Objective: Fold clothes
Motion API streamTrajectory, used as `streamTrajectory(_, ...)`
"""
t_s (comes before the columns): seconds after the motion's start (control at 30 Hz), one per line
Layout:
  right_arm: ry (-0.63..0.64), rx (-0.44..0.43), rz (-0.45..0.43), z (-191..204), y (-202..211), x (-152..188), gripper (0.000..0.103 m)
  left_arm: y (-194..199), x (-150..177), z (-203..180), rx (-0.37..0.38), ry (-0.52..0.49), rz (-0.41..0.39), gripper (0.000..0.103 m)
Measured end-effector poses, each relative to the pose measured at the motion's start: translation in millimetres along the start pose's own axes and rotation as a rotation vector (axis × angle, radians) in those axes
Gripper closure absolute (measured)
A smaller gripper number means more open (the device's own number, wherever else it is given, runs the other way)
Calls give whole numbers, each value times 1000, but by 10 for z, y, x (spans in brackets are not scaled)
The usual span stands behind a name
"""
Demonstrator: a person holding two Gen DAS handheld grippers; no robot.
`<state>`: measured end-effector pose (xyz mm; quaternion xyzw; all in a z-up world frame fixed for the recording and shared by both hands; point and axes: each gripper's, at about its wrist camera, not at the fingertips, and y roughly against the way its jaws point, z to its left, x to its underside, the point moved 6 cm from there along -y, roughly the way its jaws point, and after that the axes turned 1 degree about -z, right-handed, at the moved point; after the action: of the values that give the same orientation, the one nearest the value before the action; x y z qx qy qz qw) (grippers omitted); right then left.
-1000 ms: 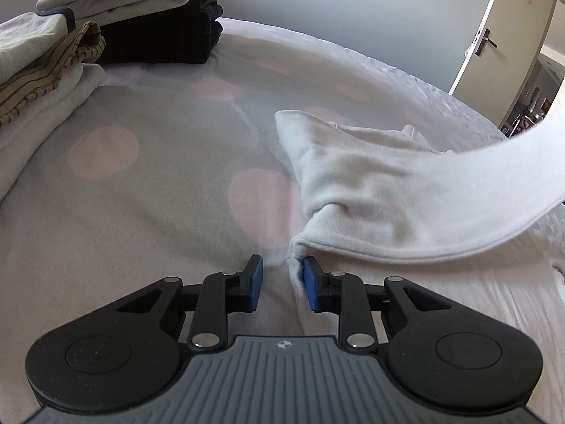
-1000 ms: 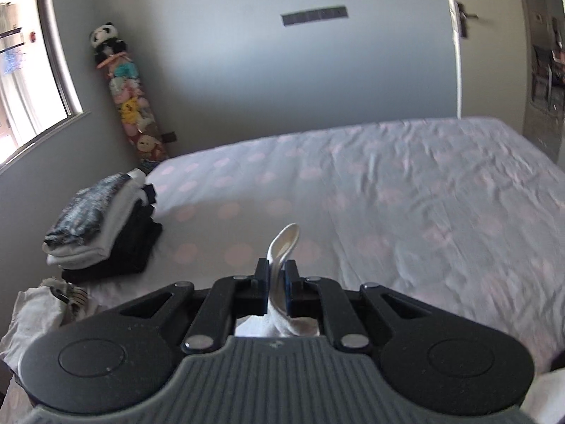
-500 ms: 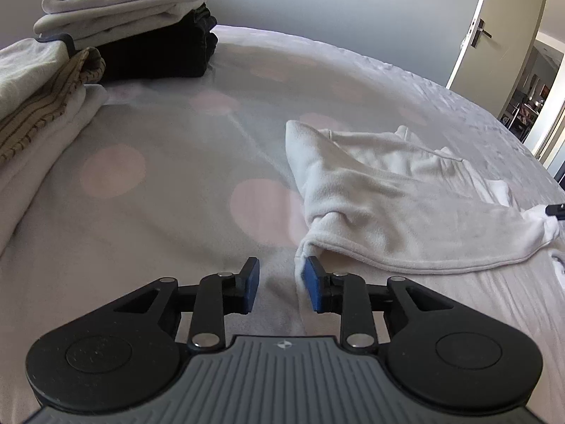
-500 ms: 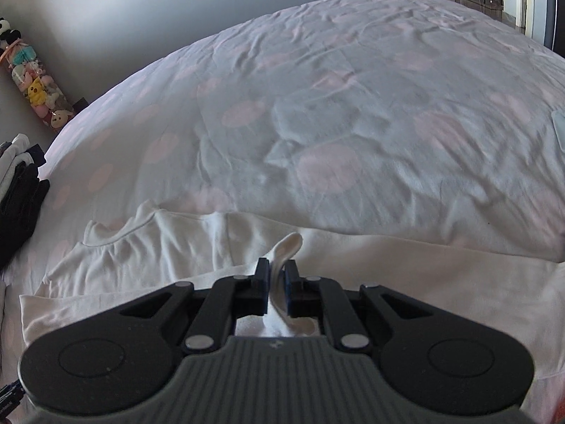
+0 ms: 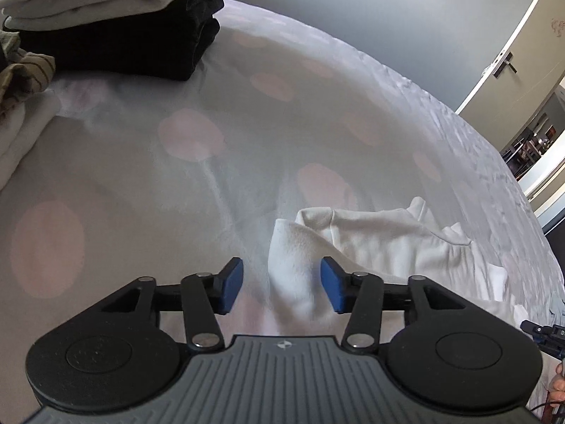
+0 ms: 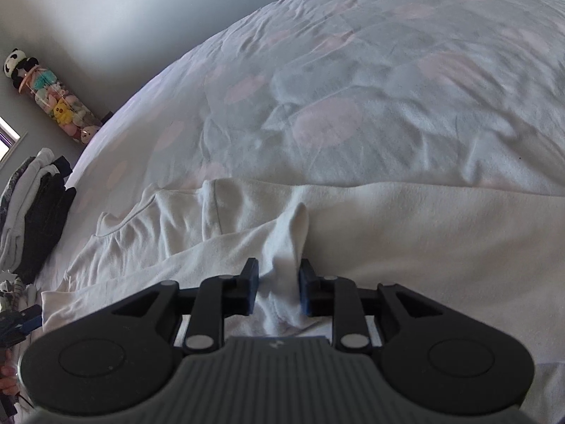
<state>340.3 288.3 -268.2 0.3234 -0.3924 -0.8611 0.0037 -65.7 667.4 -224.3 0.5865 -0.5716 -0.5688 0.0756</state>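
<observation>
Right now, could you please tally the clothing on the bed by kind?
Loose white garment: 1
Folded stack, white over black: 1
Pile with a striped garment: 1
Total: 3

Bedroom in someone's home, pretty clearly

Big bed [image 6: 406, 81] with a pale sheet covered in pink dots, folded clothes stacked [image 5: 116, 24] at one corner, a tube of plush toys [image 6: 56, 102] with a panda on top against the grey wall, and a door [image 5: 512, 46] with a lever handle.
</observation>
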Motion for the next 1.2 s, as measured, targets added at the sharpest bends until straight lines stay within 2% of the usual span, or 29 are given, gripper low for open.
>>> streamTrajectory(0.03,-1,-16,-11,-8,13,-1,82,-44,-26,-2,-11,-4,4,92)
streamTrajectory(0.07,1,-31,-23,-11,30,-5,94,-37,-50,-7,-22,-9,-9,94)
streamTrajectory(0.17,43,-70,-96,59,159,-89,96,81,-116,-54,-42,-57,-85,97)
streamTrajectory(0.27,105,-57,-142,126,209,-156,97,-27,-94,-9,-105,-78,-72,97)
streamTrajectory(0.37,99,-31,-116,58,86,-125,97,-167,-59,60,-170,-87,-50,97)
streamTrajectory(0.4,90,-24,-106,28,48,-108,97,-191,-48,85,-190,-94,-51,94)
streamTrajectory(0.43,82,-17,-97,-2,10,-91,97,-193,-29,101,-201,-99,-52,82)
streamTrajectory(0.47,74,-9,-87,-32,-28,-74,96,-133,7,91,-189,-100,-51,76)
streamTrajectory(0.5,65,-2,-78,-62,-66,-57,95,-73,43,82,-177,-101,-50,71)
streamTrajectory(0.53,55,3,-71,-90,-94,-44,93,-12,80,72,-165,-102,-49,70)
streamTrajectory(0.6,15,-10,-85,-126,-37,-56,78,109,153,53,-141,-105,-47,70)
streamTrajectory(0.67,-26,-29,-92,-151,19,-46,71,231,225,34,-116,-107,-45,59)
streamTrajectory(0.7,-48,-44,-84,-157,40,-18,68,291,262,24,-104,-109,-44,48)
streamTrajectory(0.73,-69,-58,-78,-162,61,11,66,342,314,-1,-93,-115,-40,45)
streamTrajectory(0.83,-98,-59,-75,-169,117,116,66,350,465,-87,-102,-151,-11,44)
streamTrajectory(0.87,-95,-59,-79,-163,129,136,67,347,501,-102,-107,-160,-3,47)
streamTrajectory(0.9,-91,-59,-83,-156,141,155,76,344,536,-116,-113,-170,6,65)
streamTrajectory(0.93,-87,-58,-90,-149,158,162,83,341,571,-131,-119,-179,15,88)
streamTrajectory(1.03,-84,-66,-129,-118,260,137,89,332,676,-175,-137,-206,41,91)
streamTrajectory(1.2,-27,25,-101,-192,208,167,91,285,778,-152,-170,-217,76,91)
